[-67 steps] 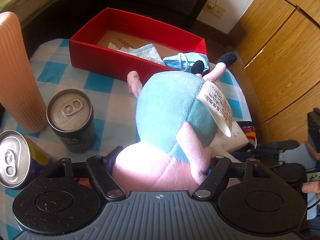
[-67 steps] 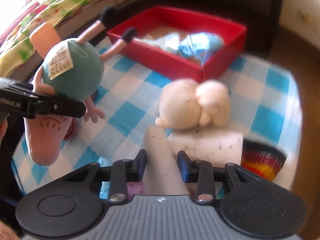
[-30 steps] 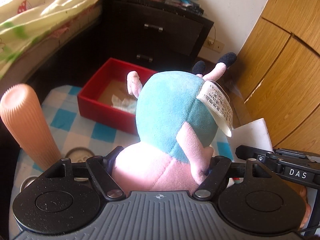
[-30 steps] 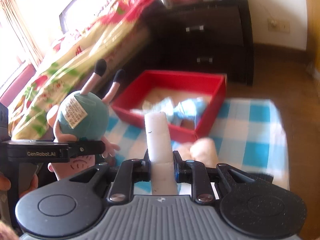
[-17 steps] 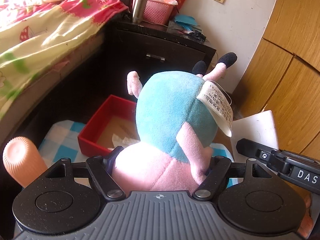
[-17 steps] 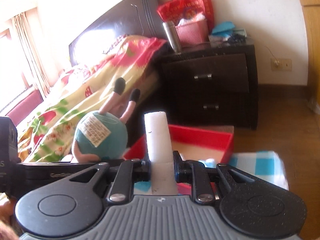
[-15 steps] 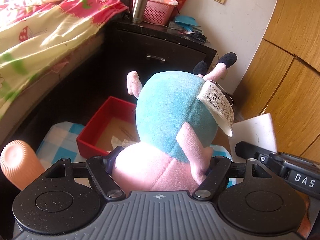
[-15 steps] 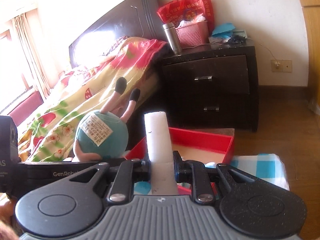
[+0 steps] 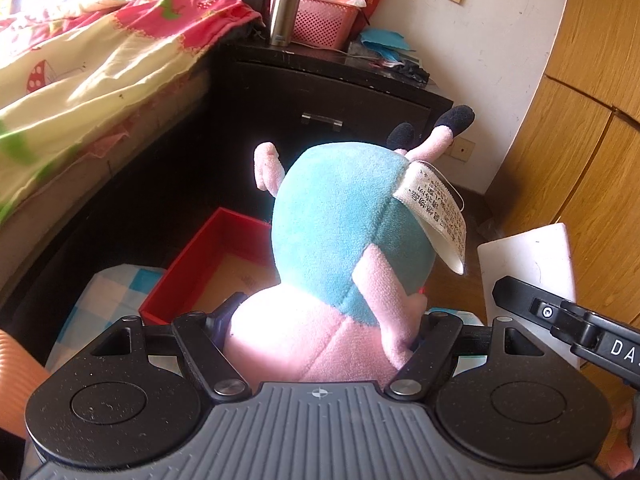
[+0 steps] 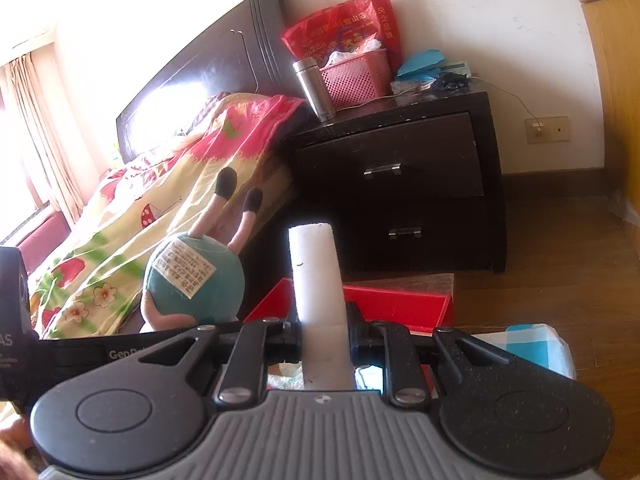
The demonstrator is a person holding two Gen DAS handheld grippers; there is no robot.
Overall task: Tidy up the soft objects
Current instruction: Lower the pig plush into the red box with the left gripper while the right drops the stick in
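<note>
We are mid-carry, with a soft thing in each tool and both held up above the worktop, which wears a blue-and-white checked cloth. The left tool is clamped on the plush toy; its jaws stand wide because the pink head fills the gap, and the toy hangs upside down with its black-tipped legs pointing up and away. The right tool is squeezed tight on a white foam block, which sticks out forward between the jaws like a thick slab with a rounded far end.

The red box looks to be the goal. It sits at the far side of the worktop, below and beyond both tools, open at the top, with a brown cardboard floor and some pale soft things already in it near the right tool.

The next move, as we judge it, calls for bringing each tool forward and down over the box, then letting go one at a time so the two loads do not collide. The toy is bulky for the box, so we would lower it in low before release.

The toy is fleecy, round-bodied and squashy, blue over pink, with a woven label flapping from a seam. The foam is matte, lightly speckled and gives under the grip. The box walls look stiff and smooth.
</note>
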